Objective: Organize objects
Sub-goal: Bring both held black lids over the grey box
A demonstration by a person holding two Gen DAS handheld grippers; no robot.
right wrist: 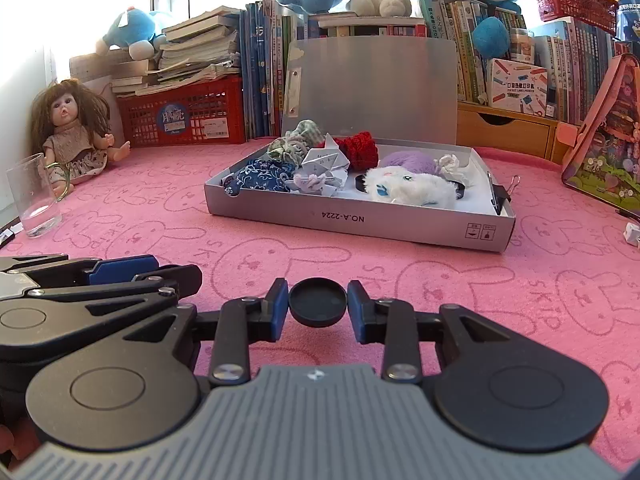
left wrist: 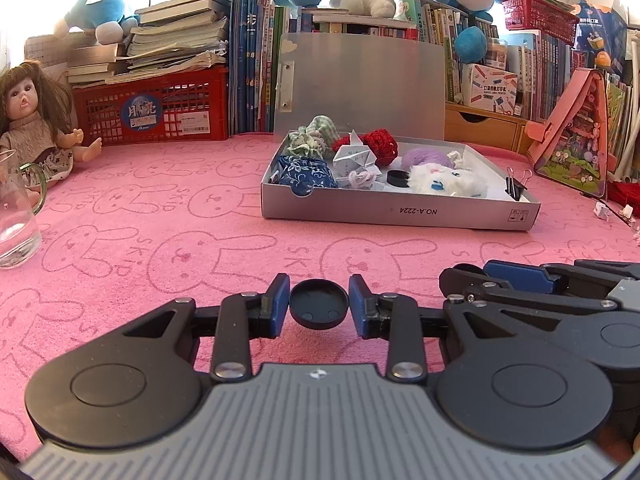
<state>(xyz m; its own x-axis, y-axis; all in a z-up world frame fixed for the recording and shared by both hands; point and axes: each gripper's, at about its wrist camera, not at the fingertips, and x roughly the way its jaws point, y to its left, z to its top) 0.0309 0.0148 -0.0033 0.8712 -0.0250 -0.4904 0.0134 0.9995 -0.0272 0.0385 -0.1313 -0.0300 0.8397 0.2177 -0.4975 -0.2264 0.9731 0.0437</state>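
The left gripper pinches a round black cap between its blue pads. The right gripper pinches a second black cap the same way. Both hover low over the near edge of the pink rabbit-print cloth, side by side. Toward the middle of the cloth sits the open silver box, lid raised, holding a white plush toy, a folded paper piece and fabric bundles. A glass cup stands at the left edge.
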